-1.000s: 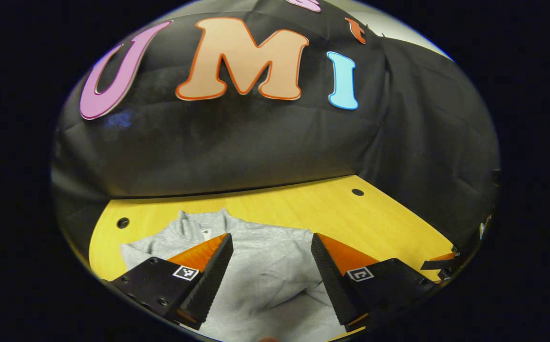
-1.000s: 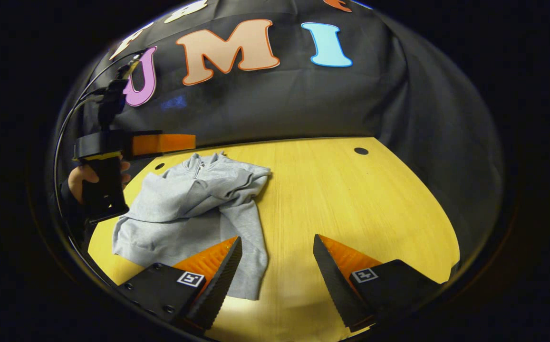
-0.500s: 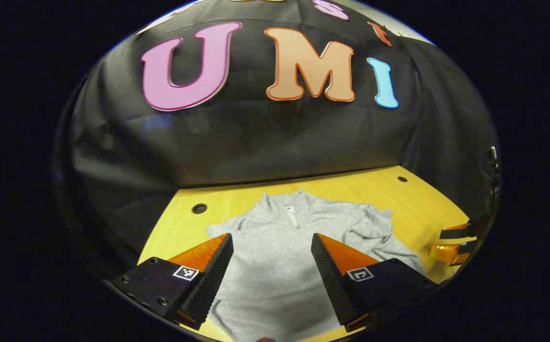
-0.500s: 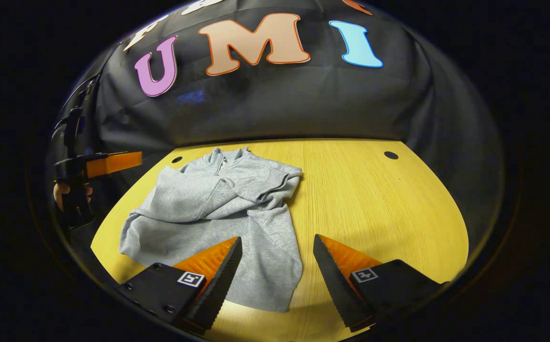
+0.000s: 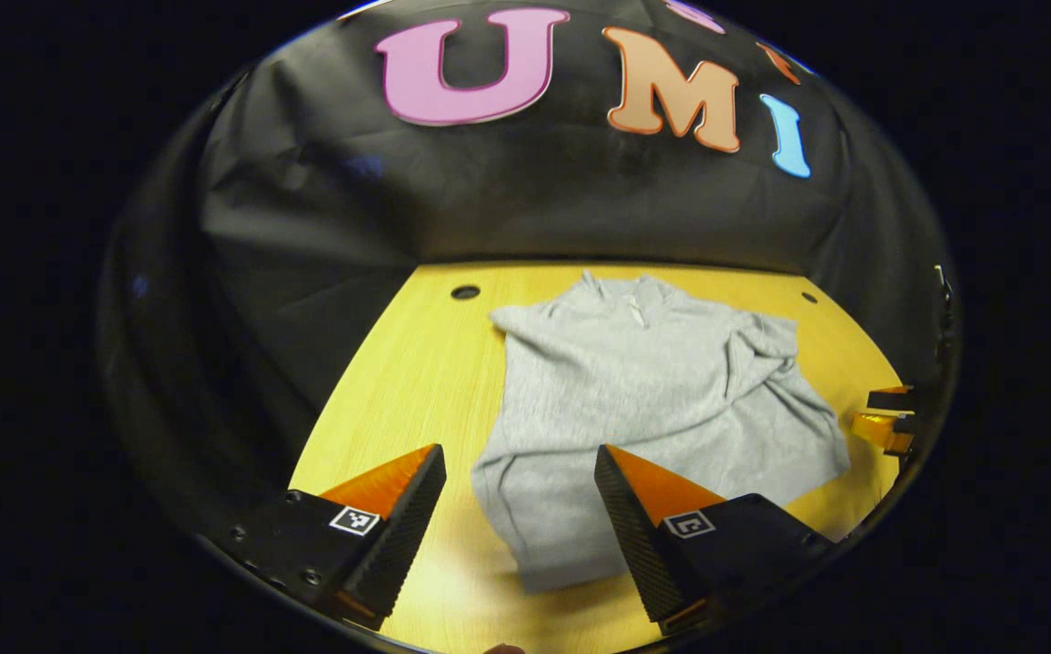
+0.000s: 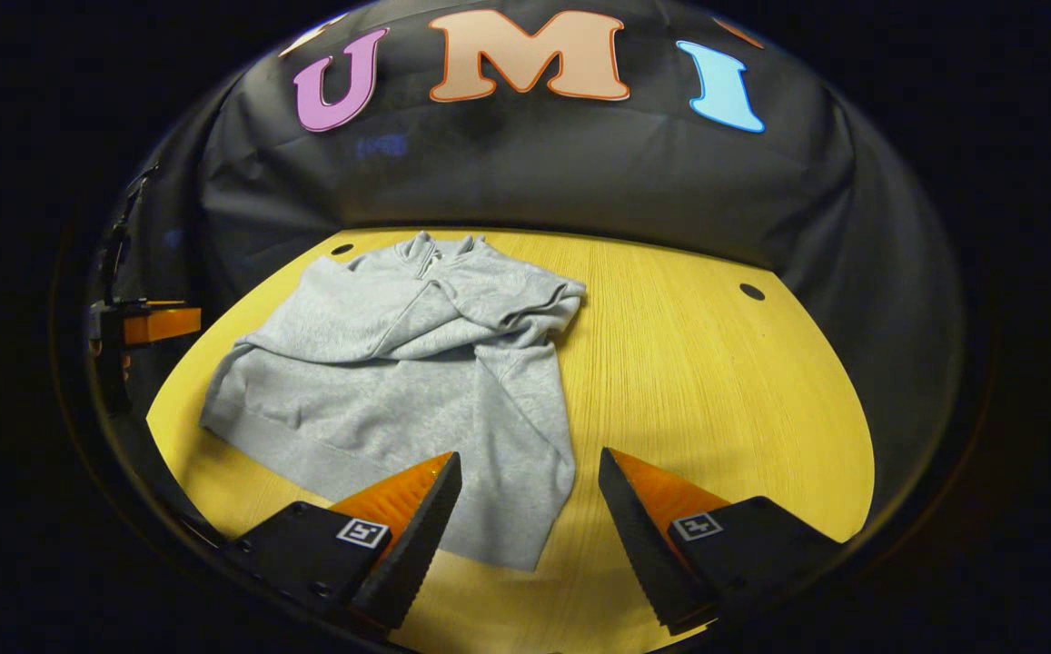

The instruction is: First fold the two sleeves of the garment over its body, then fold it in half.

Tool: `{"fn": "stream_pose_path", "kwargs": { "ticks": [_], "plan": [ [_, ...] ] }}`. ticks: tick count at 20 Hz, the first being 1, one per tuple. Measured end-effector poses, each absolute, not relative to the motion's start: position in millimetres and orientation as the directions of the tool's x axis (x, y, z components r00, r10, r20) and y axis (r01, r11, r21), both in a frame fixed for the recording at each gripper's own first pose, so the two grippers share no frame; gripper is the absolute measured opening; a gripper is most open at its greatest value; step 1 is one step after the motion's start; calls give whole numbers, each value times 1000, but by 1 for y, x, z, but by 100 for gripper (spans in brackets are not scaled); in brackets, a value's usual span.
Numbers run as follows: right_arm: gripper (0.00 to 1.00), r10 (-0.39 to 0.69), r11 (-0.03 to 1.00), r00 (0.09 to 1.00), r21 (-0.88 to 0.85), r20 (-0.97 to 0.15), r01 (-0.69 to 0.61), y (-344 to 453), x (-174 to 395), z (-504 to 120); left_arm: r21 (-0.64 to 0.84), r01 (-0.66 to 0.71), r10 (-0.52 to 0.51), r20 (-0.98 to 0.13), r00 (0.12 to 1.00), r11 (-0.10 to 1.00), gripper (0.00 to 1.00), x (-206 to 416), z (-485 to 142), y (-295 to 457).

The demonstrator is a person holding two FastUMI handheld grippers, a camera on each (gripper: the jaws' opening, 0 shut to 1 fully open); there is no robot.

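Both grippers have drawn back, spread jaws empty, garment [image 5: 643, 400] lying ahead of them.

Yellow wooden surface [image 6: 716, 381] with round holes near its far edge; lying flat on it, a grey garment [image 6: 398, 381].

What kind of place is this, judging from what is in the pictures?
Probably a small recording booth, not a home: a black cloth wall closes in a bare wooden table, where a grey sweatshirt lies with its sleeves folded over. The left hand-held gripper and right hand-held gripper hover open.
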State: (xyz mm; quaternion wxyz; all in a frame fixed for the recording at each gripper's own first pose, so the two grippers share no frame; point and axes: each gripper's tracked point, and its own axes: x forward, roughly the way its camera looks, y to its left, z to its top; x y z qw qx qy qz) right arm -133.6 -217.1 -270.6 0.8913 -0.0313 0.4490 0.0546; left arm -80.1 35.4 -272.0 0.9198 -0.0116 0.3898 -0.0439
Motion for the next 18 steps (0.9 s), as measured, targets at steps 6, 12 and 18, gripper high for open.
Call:
{"fn": "stream_pose_path", "kwargs": {
  "ticks": [6, 12, 18],
  "plan": [
    [94, 59, 991, 553, -19, -831, -134, -211, -147, -285, -87, 78, -116, -792, 600, 993, 97, -118, -313, 37],
    [97, 24, 991, 511, -47, -860, -127, -215, -163, -303, -91, 78, -119, -832, 542, 993, 97, -136, -346, 29],
    [94, -5, 994, 465, -55, -885, -94, -218, -172, -319, -99, 49, -110, -843, 526, 994, 96, -142, -356, 27]
  ]
}}
